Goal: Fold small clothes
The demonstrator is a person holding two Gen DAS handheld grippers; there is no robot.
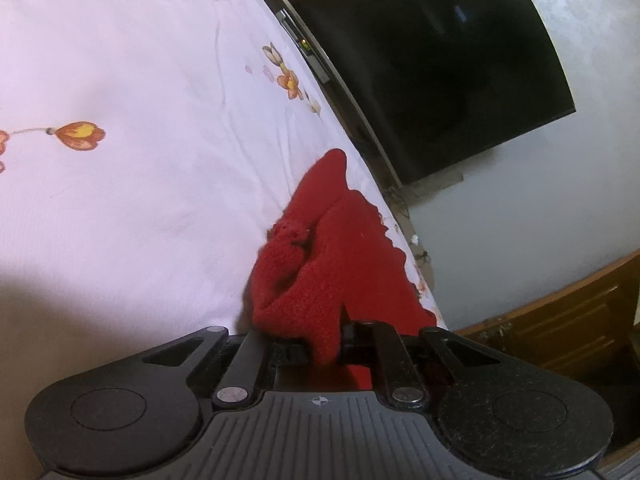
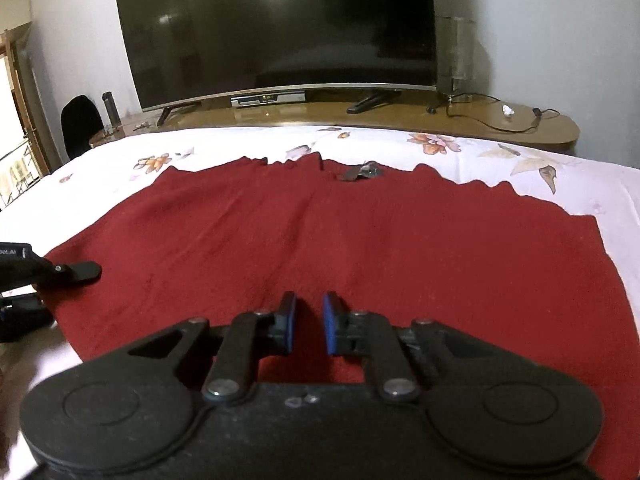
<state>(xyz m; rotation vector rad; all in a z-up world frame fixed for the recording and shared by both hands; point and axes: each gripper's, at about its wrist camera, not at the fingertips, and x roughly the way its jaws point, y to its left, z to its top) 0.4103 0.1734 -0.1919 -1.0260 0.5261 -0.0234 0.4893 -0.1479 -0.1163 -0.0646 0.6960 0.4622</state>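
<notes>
A red knitted garment (image 2: 360,240) lies spread flat on the white flowered bedsheet (image 2: 580,168). My left gripper (image 1: 324,344) is shut on a bunched edge of the red garment (image 1: 332,264) and lifts it off the sheet (image 1: 140,120). The fabric hides its fingertips. The left gripper also shows at the garment's left edge in the right wrist view (image 2: 60,272). My right gripper (image 2: 308,328) hovers over the near edge of the garment. Its blue pads (image 2: 330,328) stand a small gap apart with nothing between them.
A large dark television (image 2: 276,28) stands on a wooden cabinet (image 2: 500,120) beyond the bed's far edge, with a set-top box (image 2: 268,99) and cables (image 2: 500,118). A dark chair (image 2: 80,120) is at the far left. Small dark decorations (image 2: 360,172) sit on the garment's far side.
</notes>
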